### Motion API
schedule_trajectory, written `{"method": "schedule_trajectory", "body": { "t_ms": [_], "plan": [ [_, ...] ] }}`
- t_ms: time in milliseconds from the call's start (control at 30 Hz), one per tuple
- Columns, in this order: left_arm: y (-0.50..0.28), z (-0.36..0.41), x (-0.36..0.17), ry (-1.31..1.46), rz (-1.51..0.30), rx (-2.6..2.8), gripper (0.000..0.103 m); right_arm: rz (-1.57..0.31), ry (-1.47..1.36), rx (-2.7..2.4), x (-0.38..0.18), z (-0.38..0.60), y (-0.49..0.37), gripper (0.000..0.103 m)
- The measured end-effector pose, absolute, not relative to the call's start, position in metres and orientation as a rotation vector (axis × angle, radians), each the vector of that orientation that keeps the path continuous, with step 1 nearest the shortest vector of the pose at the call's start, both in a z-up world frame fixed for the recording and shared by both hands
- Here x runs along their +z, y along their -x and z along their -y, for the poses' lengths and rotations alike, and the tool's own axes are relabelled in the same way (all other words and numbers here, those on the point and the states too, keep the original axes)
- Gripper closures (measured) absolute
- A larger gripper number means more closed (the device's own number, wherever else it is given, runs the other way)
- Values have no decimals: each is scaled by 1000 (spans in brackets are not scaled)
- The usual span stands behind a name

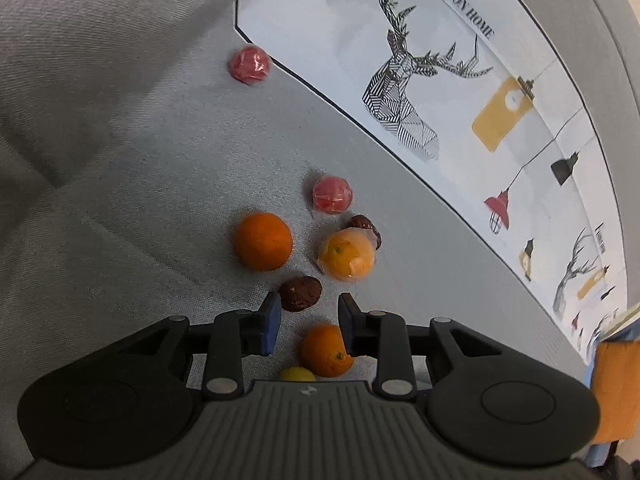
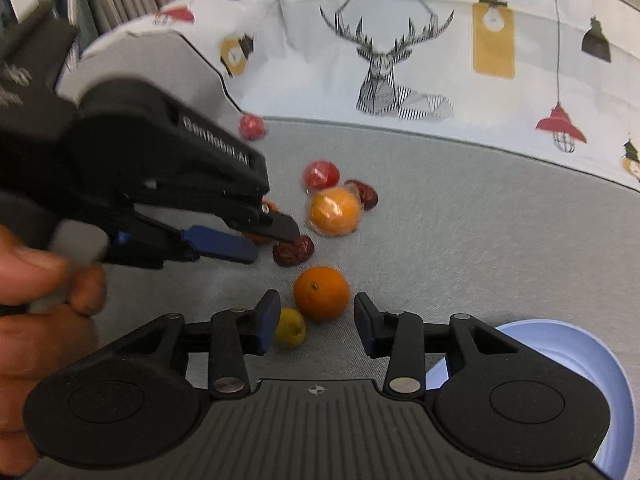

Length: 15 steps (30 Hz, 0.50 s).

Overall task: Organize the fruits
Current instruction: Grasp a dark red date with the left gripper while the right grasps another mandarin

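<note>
Fruits lie scattered on a grey sofa seat. In the left wrist view my left gripper (image 1: 309, 316) is open and empty above a dark red date (image 1: 300, 293), with a bare orange (image 1: 326, 350) and a yellow fruit (image 1: 298, 374) just below it. Beyond lie another orange (image 1: 263, 246), a wrapped orange (image 1: 346, 255), a second date (image 1: 365, 227) and two wrapped red fruits (image 1: 332, 194) (image 1: 249, 65). In the right wrist view my right gripper (image 2: 316, 316) is open and empty just short of the bare orange (image 2: 321, 293) and the yellow fruit (image 2: 290, 326). The left gripper (image 2: 276, 242) hovers over the date (image 2: 293, 251).
A white cushion printed with a deer and lamps (image 2: 400, 60) lines the sofa back. A pale blue bowl (image 2: 600, 400) sits at the lower right of the right wrist view, beside my right gripper. A hand (image 2: 36, 320) holds the left gripper.
</note>
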<state>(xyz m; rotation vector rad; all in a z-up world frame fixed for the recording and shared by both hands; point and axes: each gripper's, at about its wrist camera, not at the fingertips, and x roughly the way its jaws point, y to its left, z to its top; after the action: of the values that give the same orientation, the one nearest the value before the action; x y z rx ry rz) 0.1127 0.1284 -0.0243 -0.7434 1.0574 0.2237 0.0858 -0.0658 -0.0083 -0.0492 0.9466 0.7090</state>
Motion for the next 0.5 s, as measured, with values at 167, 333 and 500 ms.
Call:
{"method": "schedule_trajectory", "body": {
  "t_ms": [167,333,500],
  "plan": [
    [-120,-123,-29,697,-1084,220,69,-988,27,706,-21,59,-97,59],
    [-125,-118,-34,649,-1107,235,69,-989,15,716,-25,51,-103,59],
    [-130,-115,-38,610,-1122,244,70,-982,37,725,-24,49,-103,63]
  ]
}}
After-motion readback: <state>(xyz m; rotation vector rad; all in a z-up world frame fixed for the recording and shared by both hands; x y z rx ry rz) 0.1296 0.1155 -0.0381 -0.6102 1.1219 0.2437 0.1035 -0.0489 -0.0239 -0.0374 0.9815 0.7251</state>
